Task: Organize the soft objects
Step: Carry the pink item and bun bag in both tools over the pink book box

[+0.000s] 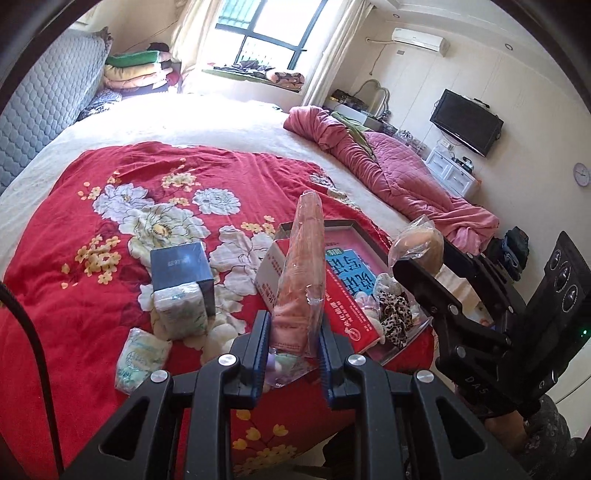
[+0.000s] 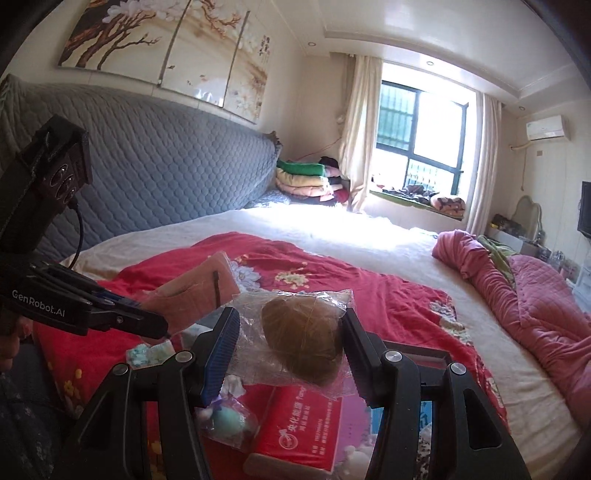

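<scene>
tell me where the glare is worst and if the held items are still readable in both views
Left wrist view: sunlight from the window washes out the white sheet; the bagged pink cloth in the left gripper stays sharp. Right wrist view: the same sheet blows out below the window; the bagged brown ball shows clearly, and fisheye bending curves the headboard.

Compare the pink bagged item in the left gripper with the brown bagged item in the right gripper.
The pink item is long, flat and stands upright between the left gripper's narrowly set fingers; the brown item is a rounded, hair-like lump that spreads the right gripper wide. Pink looks like folded fabric, brown like fuzzy fibre. Both are in clear plastic and held above the red floral quilt.
</scene>
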Tool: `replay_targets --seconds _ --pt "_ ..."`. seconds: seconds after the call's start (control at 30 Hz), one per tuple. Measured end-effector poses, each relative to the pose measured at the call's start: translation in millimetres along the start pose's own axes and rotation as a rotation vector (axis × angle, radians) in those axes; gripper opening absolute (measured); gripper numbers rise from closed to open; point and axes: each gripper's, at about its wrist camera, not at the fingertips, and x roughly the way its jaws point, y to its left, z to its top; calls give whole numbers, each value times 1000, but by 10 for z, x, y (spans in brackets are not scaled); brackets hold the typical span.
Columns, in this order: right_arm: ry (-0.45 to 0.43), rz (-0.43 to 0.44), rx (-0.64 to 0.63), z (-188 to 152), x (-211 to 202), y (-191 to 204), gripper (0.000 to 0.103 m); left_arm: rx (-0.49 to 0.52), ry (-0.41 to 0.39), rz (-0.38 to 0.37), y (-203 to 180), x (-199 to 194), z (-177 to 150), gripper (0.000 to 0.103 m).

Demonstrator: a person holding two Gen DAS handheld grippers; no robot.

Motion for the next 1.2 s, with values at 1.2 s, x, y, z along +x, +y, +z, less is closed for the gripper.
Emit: replay_targets --seconds 1.2 --pt "11 -361 337 -34 -796 -1314 58 180 11 -89 -1294 457 383 24"
